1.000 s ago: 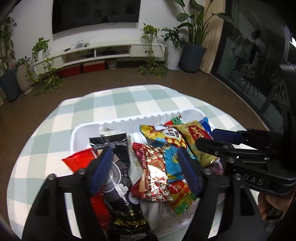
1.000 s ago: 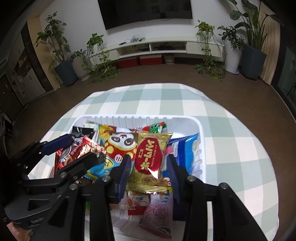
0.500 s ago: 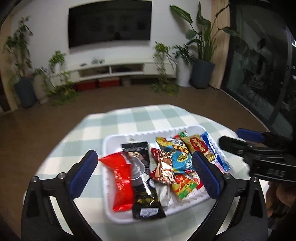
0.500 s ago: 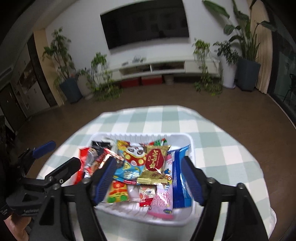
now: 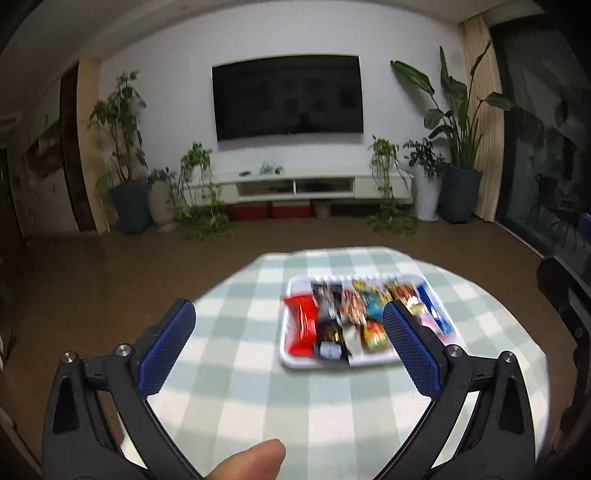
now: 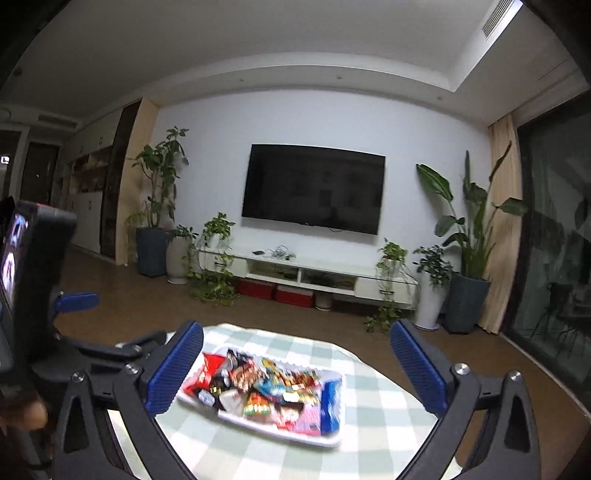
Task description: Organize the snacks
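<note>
Snacks (image 5: 354,321) lie packed side by side in a white tray (image 5: 295,360) on the table (image 5: 258,398), which wears a pale green check cloth. Your left tool (image 5: 291,347) stands wide apart and grips nothing; seen along it, the tray sits between its blue pads, nearer the right one, well ahead of the tips. Your right tool (image 6: 295,369) is opening, its jaws already spread wide, with nothing pressed between them; the tray (image 6: 332,439) shows in the gap beyond the tips. Motion blur hides the print on the wrappers in both views.

Left wrist view only: a fingertip (image 5: 251,461) of yours at the bottom edge, a red packet (image 5: 303,325) at the tray's left end, and a dark shape of the other tool at the far right edge. Right wrist view only: the ceiling with a vent (image 6: 498,18), and the left tool's body with your hand (image 6: 26,413) on it at the left edge.

Beyond the table both views show a wall-mounted television (image 5: 288,98), a low white cabinet (image 5: 295,184), potted plants (image 5: 458,162) either side, and dark glass doors (image 6: 554,240) on the right.
</note>
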